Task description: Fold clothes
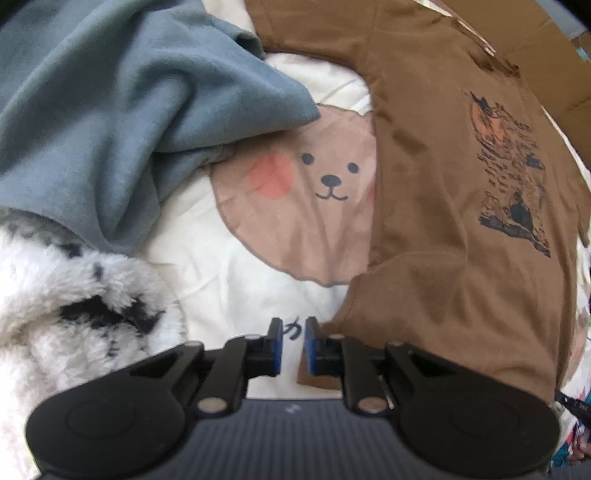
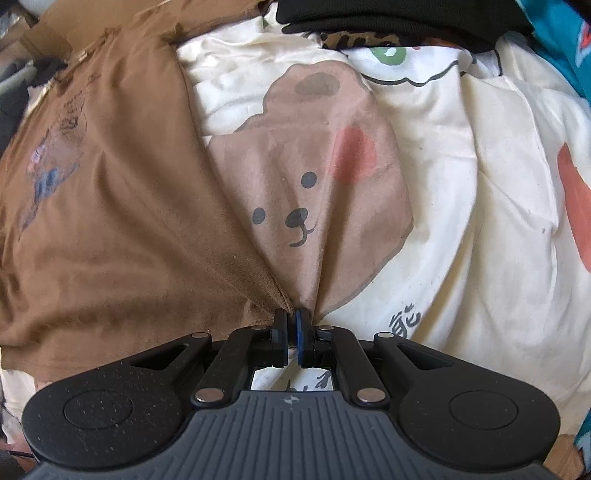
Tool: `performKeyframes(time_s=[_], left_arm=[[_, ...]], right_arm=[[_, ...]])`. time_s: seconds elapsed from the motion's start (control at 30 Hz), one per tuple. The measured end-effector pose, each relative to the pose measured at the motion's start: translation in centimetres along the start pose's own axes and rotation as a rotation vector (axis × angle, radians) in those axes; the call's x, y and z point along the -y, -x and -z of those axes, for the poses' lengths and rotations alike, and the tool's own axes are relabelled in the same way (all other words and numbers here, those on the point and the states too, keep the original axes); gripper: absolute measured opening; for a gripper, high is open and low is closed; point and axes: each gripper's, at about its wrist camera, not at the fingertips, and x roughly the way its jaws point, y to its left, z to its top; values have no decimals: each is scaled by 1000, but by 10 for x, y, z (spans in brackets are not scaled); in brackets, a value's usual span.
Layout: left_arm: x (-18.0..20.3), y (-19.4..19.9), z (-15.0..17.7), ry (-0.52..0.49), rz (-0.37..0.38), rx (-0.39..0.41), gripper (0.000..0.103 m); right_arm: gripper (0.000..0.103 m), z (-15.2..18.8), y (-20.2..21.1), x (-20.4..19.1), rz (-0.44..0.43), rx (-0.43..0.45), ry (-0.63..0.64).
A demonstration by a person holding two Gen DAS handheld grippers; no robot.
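A brown T-shirt [image 1: 461, 192] with a dark print lies spread on a cream bedsheet with a bear face [image 1: 317, 184]. My left gripper [image 1: 294, 326] is open a little, its jaws just left of the shirt's sleeve edge, holding nothing. In the right wrist view the brown T-shirt [image 2: 110, 206] fills the left. My right gripper [image 2: 291, 317] is shut on the shirt's edge and also pinches the bear-print sheet [image 2: 314, 192], which puckers toward the fingertips.
A blue-grey fleece garment [image 1: 110, 110] and a fluffy white-and-black garment [image 1: 74, 306] lie at the left. Cardboard [image 1: 535, 48] sits beyond the shirt. A black garment [image 2: 406, 18] and a teal cloth [image 2: 565, 37] lie at the far right.
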Motion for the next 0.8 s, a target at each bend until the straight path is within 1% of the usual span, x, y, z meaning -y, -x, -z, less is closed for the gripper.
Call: performKeyframes(time_s=[0.03,0.1,0.13,0.33,0.5,0.57,0.6,0.63,0.7,0.8], left_arm=[[5,-4,-3,-13,15,-5,27],[16,-13,-5,-41,30,-2,33],[18,-16,-3,-52,27,-4,34],[29,-40,8,-123,4,-30,34],[37,-52,18,-196,-39,-25,31],[37,-55,22,-208,-40,-12,30],[38,-55,24,-219,-38,-6,26],[39,-54,26,-231,-35,1,18],[43,-53,30,-258,-41,2,16],[51,-52,36,-304,-64,3,16]], right_arm=[[2,-1,-1,-1,5,-5,6],[2,-3,-1,-3,13,-14,13],[2,-4,-2,-4,17,-18,17],[2,-5,-1,-6,35,-31,24],[2,-6,-1,-10,51,-39,18],[2,-6,-1,-10,53,-43,15],[2,-6,0,-10,54,-45,14],[2,-6,0,-10,55,-47,12],[2,-7,4,-10,55,-48,10],[2,-10,10,-10,53,-42,13]])
